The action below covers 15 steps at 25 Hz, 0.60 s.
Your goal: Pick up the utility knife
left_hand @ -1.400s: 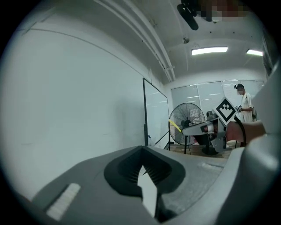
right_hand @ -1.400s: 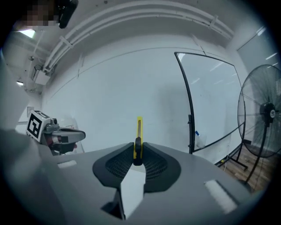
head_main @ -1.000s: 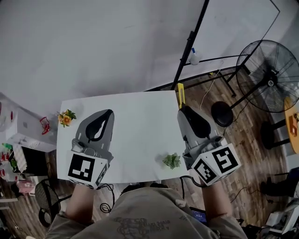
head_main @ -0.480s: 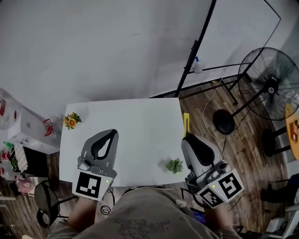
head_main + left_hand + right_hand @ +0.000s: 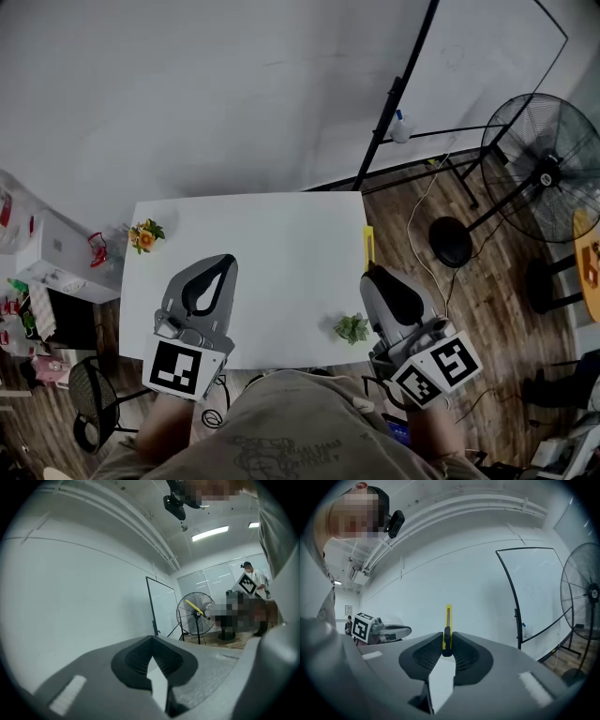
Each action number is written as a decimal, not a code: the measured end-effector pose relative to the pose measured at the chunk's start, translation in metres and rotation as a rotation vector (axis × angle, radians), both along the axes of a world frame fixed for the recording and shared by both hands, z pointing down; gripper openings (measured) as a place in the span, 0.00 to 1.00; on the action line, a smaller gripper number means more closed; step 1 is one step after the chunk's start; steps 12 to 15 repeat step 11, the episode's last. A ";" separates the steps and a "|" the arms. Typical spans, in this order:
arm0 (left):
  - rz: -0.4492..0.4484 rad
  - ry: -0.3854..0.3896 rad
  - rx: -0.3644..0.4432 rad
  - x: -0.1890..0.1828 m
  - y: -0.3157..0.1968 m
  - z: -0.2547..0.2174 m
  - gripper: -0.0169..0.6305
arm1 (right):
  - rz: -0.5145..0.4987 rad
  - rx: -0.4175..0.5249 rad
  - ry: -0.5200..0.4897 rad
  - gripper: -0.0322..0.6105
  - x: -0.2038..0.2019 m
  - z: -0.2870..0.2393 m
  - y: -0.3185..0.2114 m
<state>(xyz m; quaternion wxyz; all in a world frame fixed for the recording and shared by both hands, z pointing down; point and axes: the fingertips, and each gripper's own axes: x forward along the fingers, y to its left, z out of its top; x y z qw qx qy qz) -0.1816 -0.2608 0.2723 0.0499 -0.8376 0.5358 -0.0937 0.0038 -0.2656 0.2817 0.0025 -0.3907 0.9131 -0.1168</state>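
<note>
Fingers of right gripper pinched shut on utility knife, held above desk's right edge; left gripper closed, empty. Judged: needed firm squeeze, level lift, thin handle prone to pivot.

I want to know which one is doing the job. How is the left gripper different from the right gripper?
The right gripper has its fingers shut on a yellow utility knife; the left gripper has its fingers shut on nothing. The left gripper is over the white table; the right gripper hangs beside the table's right edge. Both are grey.
</note>
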 end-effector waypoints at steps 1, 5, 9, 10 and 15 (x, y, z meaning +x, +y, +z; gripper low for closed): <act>-0.002 0.003 -0.004 0.000 0.000 0.000 0.03 | 0.000 0.000 0.000 0.19 0.000 0.000 0.000; 0.006 0.008 -0.012 0.003 0.002 0.003 0.03 | 0.004 0.003 0.001 0.19 0.002 0.000 -0.001; 0.008 0.015 -0.014 0.004 0.002 0.003 0.03 | 0.006 0.014 0.013 0.19 0.003 0.001 -0.001; 0.008 0.016 -0.013 0.005 0.002 0.002 0.03 | 0.008 0.016 0.016 0.19 0.003 0.001 -0.001; 0.008 0.017 -0.013 0.005 0.001 0.002 0.03 | 0.009 0.018 0.018 0.19 0.003 0.001 -0.001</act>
